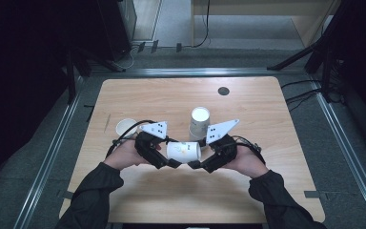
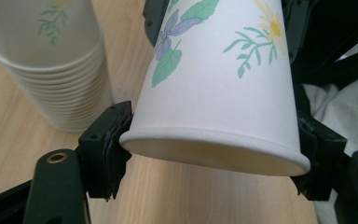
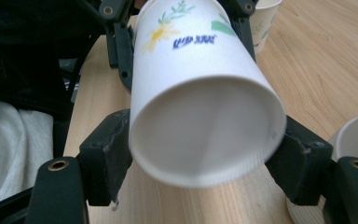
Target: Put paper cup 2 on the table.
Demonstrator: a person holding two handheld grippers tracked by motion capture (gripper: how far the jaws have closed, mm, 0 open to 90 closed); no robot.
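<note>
Held cup: a paper cup (image 1: 183,151) with flower print lies on its side above the surface (image 1: 248,191), between the two hand-held grippers, near the person's edge.
Left hand-held gripper (image 1: 171,163): in its own view the pads press both sides of the cup's rolled rim (image 2: 214,158); it grips the cup.
Right hand-held gripper (image 1: 194,164): in its own view the pads sit at both sides of the cup's closed base (image 3: 205,135); whether they press or just flank it is hard to tell.
Cup stack: an upside-down stack of cups (image 1: 198,123) stands just behind the held cup.
Single cup: an upright cup (image 1: 126,127) stands just behind the left hand.
Open room: bare wood spreads on the far half, around a dark round cap (image 1: 223,91), and along the right side.
Edges: rounded corners; the near edge lies under the sleeves.
Hidden: both gripper views cut off the stack; the cup's far end is hidden in each.
</note>
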